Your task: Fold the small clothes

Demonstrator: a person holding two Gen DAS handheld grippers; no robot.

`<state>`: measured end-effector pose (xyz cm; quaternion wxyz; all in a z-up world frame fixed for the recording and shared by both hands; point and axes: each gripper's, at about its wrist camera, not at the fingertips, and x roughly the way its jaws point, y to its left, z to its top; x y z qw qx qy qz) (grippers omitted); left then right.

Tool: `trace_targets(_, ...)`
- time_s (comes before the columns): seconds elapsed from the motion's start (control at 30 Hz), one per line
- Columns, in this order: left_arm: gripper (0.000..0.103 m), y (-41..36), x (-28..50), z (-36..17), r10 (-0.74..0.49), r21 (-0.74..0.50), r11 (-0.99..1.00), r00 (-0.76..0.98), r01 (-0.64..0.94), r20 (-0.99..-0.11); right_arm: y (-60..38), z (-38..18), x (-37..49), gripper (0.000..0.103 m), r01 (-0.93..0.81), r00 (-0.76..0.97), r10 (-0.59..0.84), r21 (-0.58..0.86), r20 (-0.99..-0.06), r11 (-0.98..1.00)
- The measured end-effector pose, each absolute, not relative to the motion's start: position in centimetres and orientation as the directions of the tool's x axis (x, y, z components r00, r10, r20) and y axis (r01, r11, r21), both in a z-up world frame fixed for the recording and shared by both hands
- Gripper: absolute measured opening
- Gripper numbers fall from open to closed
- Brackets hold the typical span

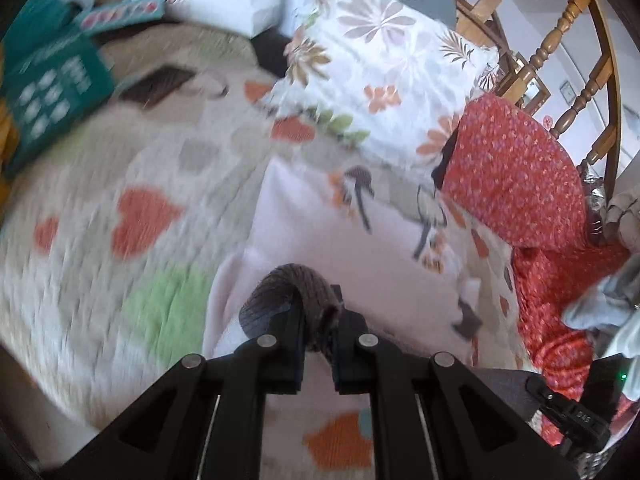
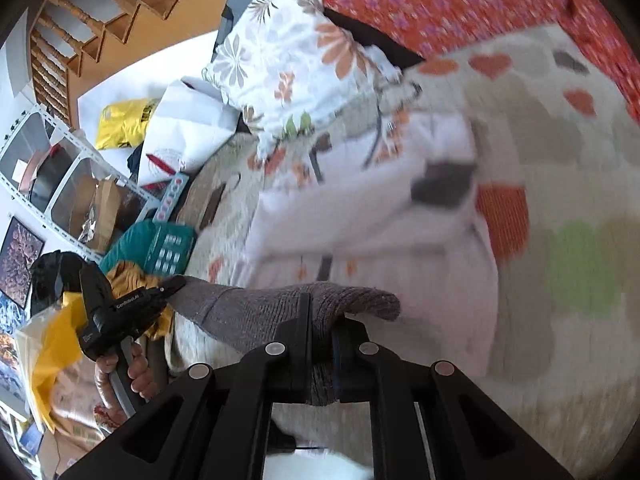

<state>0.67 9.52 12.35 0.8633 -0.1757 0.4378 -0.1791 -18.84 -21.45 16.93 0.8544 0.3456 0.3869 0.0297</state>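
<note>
A small grey knitted sock (image 2: 280,308) is stretched between both grippers above the bed. My right gripper (image 2: 322,320) is shut on one end of it. My left gripper (image 1: 318,320) is shut on the other end, where the grey sock (image 1: 288,284) bunches over the fingertips. In the right wrist view the left gripper (image 2: 168,288) shows at the left, held by a hand, pinching the sock's far end. Below lies a white folded cloth (image 1: 336,240) with a small dark piece (image 2: 442,186) on it.
The bed has a heart-print cover (image 1: 132,216). A floral pillow (image 1: 372,64) and a red flowered cloth (image 1: 516,176) lie at the far side. A teal box (image 1: 48,88) sits at the left edge. Wooden railings (image 1: 560,40) and shelves (image 2: 72,184) stand beyond.
</note>
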Motion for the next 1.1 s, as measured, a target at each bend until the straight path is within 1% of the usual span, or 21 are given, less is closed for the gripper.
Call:
trace_targets(0.17,0.008,6.5,7.2,12.6,-0.427,-0.419,0.894,0.575,0.156,-0.698,-24.2,16.1,-12.6,0.008,0.253,0.709,0.283,0.608,-0.645,0.753)
trace_targets(0.27,0.008,5.5,11.4,11.0,-0.426,-0.438,0.891,0.56,0.122,-0.71,-26.6,14.6,-9.6,0.008,0.298,0.702,0.256,0.601,-0.664,0.742)
trace_targets(0.33,0.002,4.9,13.6,9.9,-0.407,-0.432,0.897,0.559,0.094,-0.722,-27.9,13.5,-8.0,0.008,0.325,0.702,0.238,0.6,-0.671,0.731)
trace_targets(0.47,0.002,4.3,17.6,7.1,-0.388,-0.44,0.897,0.529,0.031,-0.754,-30.8,10.7,-5.1,0.008,0.371,0.704,0.243,0.637,-0.668,0.676)
trace_targets(0.57,0.003,3.9,18.8,5.7,-0.417,-0.472,0.881,0.492,0.012,-0.765,-31.7,8.6,-2.8,0.008,0.4,0.682,0.231,0.617,-0.694,0.677)
trace_targets(0.6,0.003,3.6,18.9,5.4,-0.423,-0.475,0.88,0.483,0.016,-0.766,-31.9,7.7,-2.0,0.01,0.416,0.663,0.218,0.594,-0.716,0.689)
trace_targets(0.63,0.005,3.2,18.9,5.2,-0.43,-0.472,0.881,0.471,0.034,-0.77,-32.0,6.9,-1.4,0.01,0.431,0.647,0.208,0.577,-0.733,0.694)
trace_targets(0.7,0.02,2.0,18.6,4.9,-0.424,-0.432,0.898,0.447,0.09,-0.788,-32.4,5.2,-0.6,0.011,0.458,0.62,0.217,0.572,-0.754,0.681)
trace_targets(0.73,0.036,1.3,18.5,4.8,-0.402,-0.387,0.913,0.435,0.125,-0.806,-32.7,4.6,-0.5,0.011,0.464,0.619,0.226,0.582,-0.752,0.667)
trace_targets(0.77,0.044,0.7,18.2,4.7,-0.363,-0.327,0.932,0.434,0.159,-0.824,-32.8,4.5,-0.5,0.011,0.464,0.622,0.229,0.588,-0.749,0.663)
trace_targets(0.83,0.046,0.1,17.5,4.8,-0.318,-0.249,0.946,0.448,0.208,-0.835,-33.0,4.8,-0.5,0.012,0.456,0.63,0.238,0.6,-0.74,0.657)
trace_targets(0.87,0.05,0.0,17.1,4.8,-0.306,-0.217,0.946,0.447,0.239,-0.841,-33.2,5.1,-0.6,0.014,0.449,0.64,0.245,0.613,-0.729,0.65)
trace_targets(0.9,0.053,-0.1,16.8,4.7,-0.303,-0.202,0.944,0.438,0.262,-0.847,-33.4,5.6,-0.8,0.017,0.441,0.658,0.248,0.631,-0.711,0.639)
trace_targets(0.93,0.059,0.1,16.6,4.6,-0.306,-0.198,0.94,0.428,0.277,-0.85,-33.6,6.0,-1.0,0.02,0.437,0.673,0.247,0.644,-0.697,0.628)
trace_targets(0.97,0.063,0.3,16.3,4.4,-0.313,-0.2,0.935,0.415,0.294,-0.854,-34.0,6.5,-1.4,0.031,0.434,0.69,0.243,0.659,-0.682,0.614)
trace_targets(1.0,0.065,0.4,16.0,4.2,-0.318,-0.198,0.93,0.402,0.311,-0.859,-34.4,7.0,-1.8,0.045,0.438,0.707,0.228,0.667,-0.67,0.602)
trace_targets(1.03,0.068,0.4,15.6,3.8,-0.316,-0.186,0.922,0.385,0.339,-0.867,-34.7,7.5,-2.1,0.051,0.444,0.72,0.208,0.669,-0.663,0.596)
trace_targets(1.07,0.069,0.3,15.4,3.6,-0.313,-0.175,0.917,0.375,0.358,-0.873,-35.0,8.0,-2.5,0.056,0.45,0.73,0.183,0.665,-0.658,0.596)
trace_targets(1.1,0.069,0.1,15.0,3.2,-0.3,-0.15,0.909,0.362,0.389,-0.883,-35.2,8.6,-2.9,0.057,0.452,0.737,0.163,0.658,-0.656,0.602)
